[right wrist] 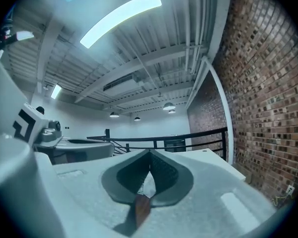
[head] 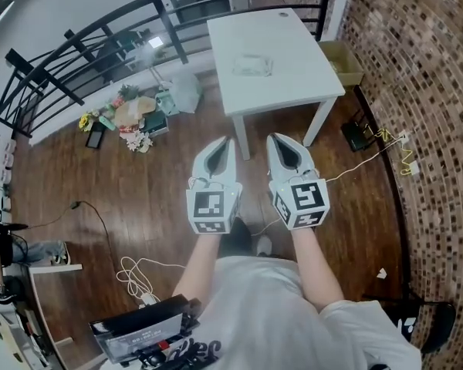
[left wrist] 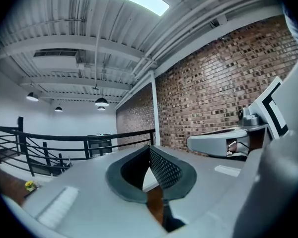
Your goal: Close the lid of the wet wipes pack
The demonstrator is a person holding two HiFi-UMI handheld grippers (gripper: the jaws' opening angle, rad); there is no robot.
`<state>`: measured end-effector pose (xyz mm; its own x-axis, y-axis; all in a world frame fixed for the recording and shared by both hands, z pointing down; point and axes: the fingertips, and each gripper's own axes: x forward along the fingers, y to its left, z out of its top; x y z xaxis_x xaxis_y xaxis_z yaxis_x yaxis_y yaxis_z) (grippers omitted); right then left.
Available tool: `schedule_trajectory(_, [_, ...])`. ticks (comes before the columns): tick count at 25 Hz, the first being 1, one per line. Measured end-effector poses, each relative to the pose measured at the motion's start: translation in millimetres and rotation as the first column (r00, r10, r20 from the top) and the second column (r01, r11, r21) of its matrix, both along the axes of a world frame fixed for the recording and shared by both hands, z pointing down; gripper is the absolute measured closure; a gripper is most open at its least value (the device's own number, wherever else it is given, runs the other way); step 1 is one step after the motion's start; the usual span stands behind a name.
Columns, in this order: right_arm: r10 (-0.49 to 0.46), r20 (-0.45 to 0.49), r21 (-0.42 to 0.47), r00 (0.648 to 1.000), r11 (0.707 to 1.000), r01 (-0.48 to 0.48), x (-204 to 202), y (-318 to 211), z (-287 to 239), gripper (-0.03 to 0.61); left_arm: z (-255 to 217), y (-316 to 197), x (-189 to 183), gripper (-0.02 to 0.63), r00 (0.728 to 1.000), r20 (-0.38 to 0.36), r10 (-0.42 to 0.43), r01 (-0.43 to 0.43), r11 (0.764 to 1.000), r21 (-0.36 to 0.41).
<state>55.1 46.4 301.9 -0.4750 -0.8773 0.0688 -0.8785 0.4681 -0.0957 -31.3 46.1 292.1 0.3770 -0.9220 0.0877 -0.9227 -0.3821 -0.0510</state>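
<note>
Head view, wet wipes pack (head: 252,65) on table (head: 297,48), well beyond left tool (head: 229,140), right tool (head: 272,138), both closed empty.

I'm looking into an industrial loft workspace, apparently on a mezzanine. A bare brick wall (head: 424,75) runs along 3 o'clock, a black metal railing (head: 108,29) curves from 9 round to 12, and dark wood floor (head: 154,183) lies underfoot. A plain white table (head: 293,75) stands at 12, cables (head: 135,272) trail at 7, and pendant lamps (left wrist: 102,102) hang under exposed white beams (left wrist: 54,46).
</note>
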Motion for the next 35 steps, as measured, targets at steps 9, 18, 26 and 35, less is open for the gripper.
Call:
schedule_trajectory(9, [0.056, -0.070, 0.054, 0.996, 0.997, -0.053, 0.3, -147.2, 5.9, 0.592, 17.0, -173.8, 5.5, 0.597, 0.992, -0.113, 0.054, -0.059, 0.998, -0.035])
schedule_trajectory(18, [0.116, -0.104, 0.066, 0.988, 0.992, -0.109, -12.1, -308.2, -4.4, 0.592, 9.3, -338.0, -17.5, 0.597, 0.977, -0.179, 0.113, -0.113, 0.994, 0.012])
schedule_trajectory(26, [0.109, -0.116, -0.058, 0.987, 0.991, -0.116, -9.3, -385.0, 53.1, 0.592, 62.4, -414.3, -17.4, 0.597, 0.979, -0.174, 0.109, -0.129, 0.986, -0.105])
schedule_trajectory(35, [0.039, -0.137, -0.232, 0.990, 0.970, -0.070, 4.3, -461.9, 129.6, 0.592, 133.0, -471.0, 4.6, 0.597, 0.989, -0.131, 0.072, -0.102, 0.965, -0.243])
